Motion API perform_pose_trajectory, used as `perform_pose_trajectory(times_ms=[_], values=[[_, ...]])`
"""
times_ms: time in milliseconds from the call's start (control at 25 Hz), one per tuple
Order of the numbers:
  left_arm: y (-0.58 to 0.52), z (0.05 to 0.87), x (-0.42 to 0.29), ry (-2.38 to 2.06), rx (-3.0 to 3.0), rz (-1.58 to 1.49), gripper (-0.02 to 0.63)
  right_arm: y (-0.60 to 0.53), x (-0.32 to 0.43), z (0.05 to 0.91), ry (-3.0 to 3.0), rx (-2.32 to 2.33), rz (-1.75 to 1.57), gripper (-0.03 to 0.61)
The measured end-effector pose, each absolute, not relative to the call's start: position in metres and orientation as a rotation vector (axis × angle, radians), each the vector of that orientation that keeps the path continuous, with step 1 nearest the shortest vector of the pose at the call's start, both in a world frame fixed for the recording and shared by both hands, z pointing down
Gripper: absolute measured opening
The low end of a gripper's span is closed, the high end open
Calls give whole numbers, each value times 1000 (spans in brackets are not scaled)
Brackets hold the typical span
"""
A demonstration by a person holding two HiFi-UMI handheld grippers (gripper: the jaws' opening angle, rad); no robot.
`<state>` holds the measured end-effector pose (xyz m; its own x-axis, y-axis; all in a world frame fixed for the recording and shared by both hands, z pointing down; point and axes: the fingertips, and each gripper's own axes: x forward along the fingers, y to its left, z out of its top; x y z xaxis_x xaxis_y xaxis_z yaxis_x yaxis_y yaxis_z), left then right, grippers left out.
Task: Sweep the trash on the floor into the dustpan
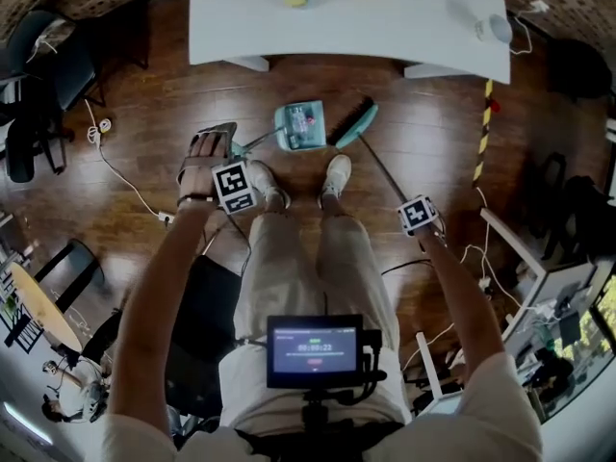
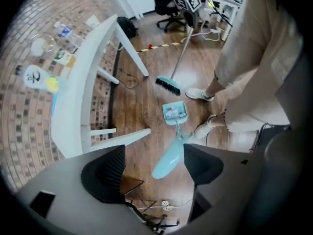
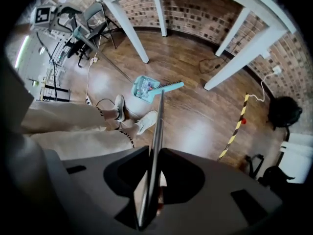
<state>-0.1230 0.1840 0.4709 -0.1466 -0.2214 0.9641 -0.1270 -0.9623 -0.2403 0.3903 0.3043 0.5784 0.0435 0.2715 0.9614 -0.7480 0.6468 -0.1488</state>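
Our right gripper point(image 3: 154, 153) clamps the slim metal broom handle point(image 3: 157, 126); our left gripper point(image 2: 154, 155) gapes empty. Colourful trash point(image 1: 308, 121) lies inside the teal plastic dustpan point(image 1: 282, 128) at twelve o'clock; we judge sweeping essentially done.

The dustpan point(image 1: 300, 126) and broom point(image 1: 354, 125) are teal, the floor point(image 1: 423, 133) brown wood. Near the white table point(image 1: 385, 37) lies yellow-black striped tape point(image 1: 483, 133).
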Motion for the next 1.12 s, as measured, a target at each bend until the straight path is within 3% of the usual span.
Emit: perform_pose_trajectory(times_ms=[320,640,880,1120], values=[[238,403,-115,909,-2278,-2299,371,317,389,530,-1304,511,1109,107],[324,401,-143,1934,-2681,-2148,371,289,394,503,-1325,636,1317,107],[384,390,-177,3363,-2617,-1086,371,286,400,491,-1314,711,1496,107],[432,392,-188,3714,-2504,-896,371,298,402,498,-1247,806,1702,107]])
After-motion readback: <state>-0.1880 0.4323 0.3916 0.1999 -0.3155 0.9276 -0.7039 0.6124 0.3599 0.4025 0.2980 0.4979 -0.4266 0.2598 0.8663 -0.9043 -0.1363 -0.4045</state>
